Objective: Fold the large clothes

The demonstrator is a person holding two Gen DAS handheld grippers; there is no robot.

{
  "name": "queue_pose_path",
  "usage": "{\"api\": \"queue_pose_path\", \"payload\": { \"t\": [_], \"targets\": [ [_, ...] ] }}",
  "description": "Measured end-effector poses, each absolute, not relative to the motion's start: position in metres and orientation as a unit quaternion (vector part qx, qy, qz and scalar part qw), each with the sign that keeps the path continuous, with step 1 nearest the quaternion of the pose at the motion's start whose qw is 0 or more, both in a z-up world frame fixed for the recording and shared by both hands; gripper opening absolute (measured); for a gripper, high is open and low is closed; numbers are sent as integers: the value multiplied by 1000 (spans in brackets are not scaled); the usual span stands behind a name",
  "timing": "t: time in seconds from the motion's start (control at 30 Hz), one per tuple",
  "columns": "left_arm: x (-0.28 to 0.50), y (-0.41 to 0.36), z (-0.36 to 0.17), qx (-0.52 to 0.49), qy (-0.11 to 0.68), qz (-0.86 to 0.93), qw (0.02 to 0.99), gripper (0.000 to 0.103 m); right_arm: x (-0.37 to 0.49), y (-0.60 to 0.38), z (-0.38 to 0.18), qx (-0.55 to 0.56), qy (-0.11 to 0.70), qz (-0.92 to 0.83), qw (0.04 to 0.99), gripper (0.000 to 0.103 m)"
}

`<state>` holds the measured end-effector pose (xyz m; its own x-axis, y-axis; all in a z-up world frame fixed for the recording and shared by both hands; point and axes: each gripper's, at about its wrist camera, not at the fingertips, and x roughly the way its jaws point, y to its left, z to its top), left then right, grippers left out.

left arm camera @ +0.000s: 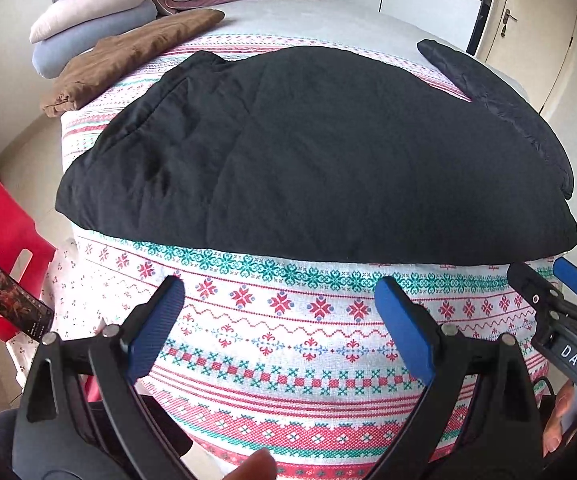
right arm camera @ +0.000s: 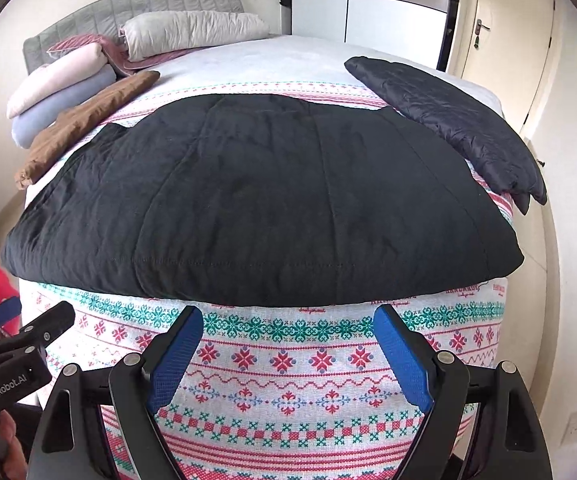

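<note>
Nearest the cameras, both grippers are held spread wide above the patterned bedcover (right arm camera: 288, 364), with nothing between their blue pads. The left gripper (left arm camera: 280, 328) and the right gripper (right arm camera: 288, 352) are poised side by side just short of the near hem of the black quilted jacket (right arm camera: 256, 200), which is laid flat across the bed. A dark navy sleeve (right arm camera: 448, 120) is seen stretched out at its right. A brown garment (left arm camera: 128, 56) and stacked pillows (left arm camera: 88, 20) are placed further back on the left.
</note>
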<state>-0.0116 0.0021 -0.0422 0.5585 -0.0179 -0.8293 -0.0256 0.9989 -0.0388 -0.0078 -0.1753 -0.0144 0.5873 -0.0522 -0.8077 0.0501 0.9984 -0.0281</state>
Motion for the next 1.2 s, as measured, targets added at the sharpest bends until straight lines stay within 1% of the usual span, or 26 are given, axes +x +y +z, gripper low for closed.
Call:
{"api": "queue_pose_path", "payload": {
  "t": [1.2],
  "targets": [
    [-8, -1, -46, -16, 465, 8, 885, 96, -3, -169, -25, -8, 459, -18, 888, 88]
  ]
}}
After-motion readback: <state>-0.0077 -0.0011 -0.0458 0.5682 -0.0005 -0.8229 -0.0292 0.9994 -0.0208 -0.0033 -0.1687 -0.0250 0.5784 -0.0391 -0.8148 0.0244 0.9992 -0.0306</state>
